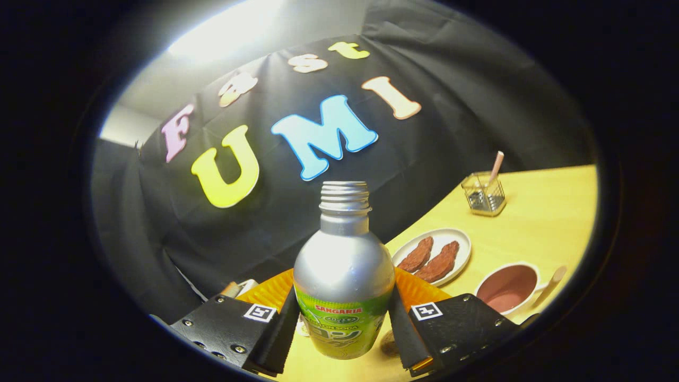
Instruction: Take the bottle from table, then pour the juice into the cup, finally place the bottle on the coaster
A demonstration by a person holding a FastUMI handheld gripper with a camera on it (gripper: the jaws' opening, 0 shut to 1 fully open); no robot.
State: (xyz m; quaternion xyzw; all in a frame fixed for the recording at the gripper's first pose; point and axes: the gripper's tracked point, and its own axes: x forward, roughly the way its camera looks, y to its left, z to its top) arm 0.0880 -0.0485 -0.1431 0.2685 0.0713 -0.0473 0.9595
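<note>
Now gripper [344, 323] clamped on bottle [344, 276] (uncapped), tilted view, above table [541, 223].

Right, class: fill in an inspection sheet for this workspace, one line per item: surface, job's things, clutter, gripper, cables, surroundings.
Surface: yellow wooden table, seen tilted.
Job's things: silver bottle with its cap off, between the fingers; pink cup with a handle beyond the fingers; the coaster cannot be told for sure.
Clutter: oval plate with two brown pieces of food; small glass jar holding a pink stick; orange dish behind the bottle.
Gripper: gripper shut on the bottle, both fingers pressing its sides.
Cables: nothing seen.
Surroundings: black cloth wall; bright light overhead.
</note>
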